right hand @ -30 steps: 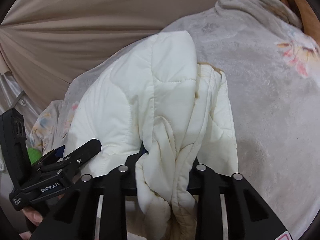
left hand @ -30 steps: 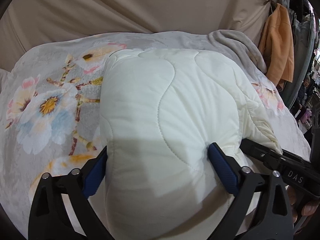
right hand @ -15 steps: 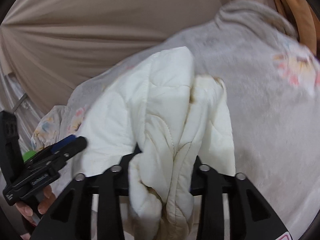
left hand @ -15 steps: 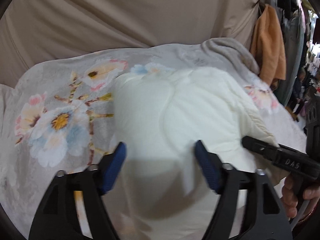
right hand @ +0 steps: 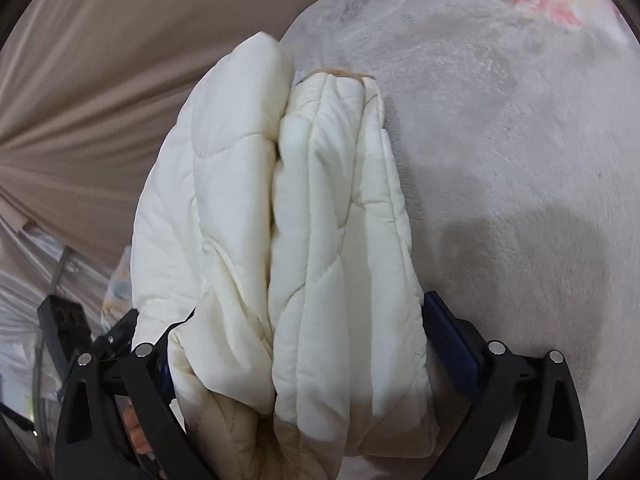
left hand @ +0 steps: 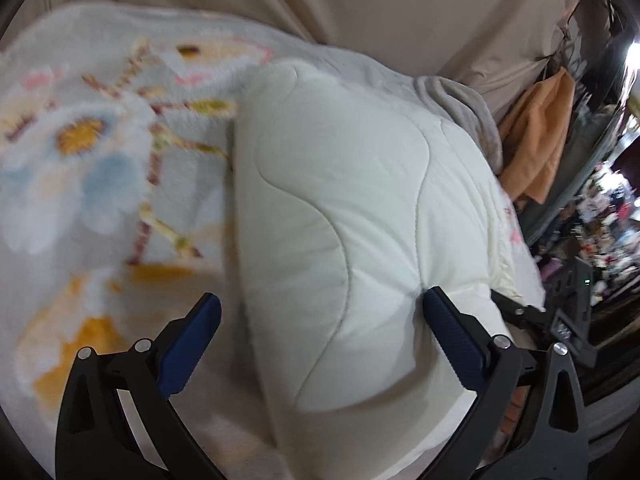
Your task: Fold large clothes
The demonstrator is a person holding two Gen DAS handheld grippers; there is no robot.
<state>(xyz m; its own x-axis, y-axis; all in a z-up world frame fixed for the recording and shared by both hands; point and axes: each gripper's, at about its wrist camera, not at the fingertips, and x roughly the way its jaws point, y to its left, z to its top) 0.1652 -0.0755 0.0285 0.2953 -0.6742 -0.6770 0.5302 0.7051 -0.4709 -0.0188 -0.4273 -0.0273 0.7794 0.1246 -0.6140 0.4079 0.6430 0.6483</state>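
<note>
Since a second ago: our right gripper (right hand: 312,356) has let go. It was pinching a bunched roll of the cream quilted jacket (right hand: 280,216); its jaws have just been opening and now stand wide, the folded bundle lying loose between them.
Left gripper (left hand: 320,344): its jaws have also just been opening and are spread as far as they go. One blue pad (left hand: 454,344) rests against the jacket's near edge, while the other pad (left hand: 192,344) is clear of it over the blanket, so nothing is gripped.
Jacket position: it lies folded into a thick, layered packet on the floral blanket (left hand: 92,168), which covers the bed, with the two grippers at its near end. It sits closer and flatter in both views than it did a second earlier.
Meaning for the task: we judge that this fold has just been laid down and released. What remains looks like smoothing the packet or making one more fold.
Surroundings: a beige curtain (left hand: 360,8) hangs behind the bed, and an orange garment (left hand: 536,140) hangs to the right.
Writing: lettering on the other gripper's body at the right edge of the left wrist view is too blurred for us to read now. No brand shows on the jacket.
</note>
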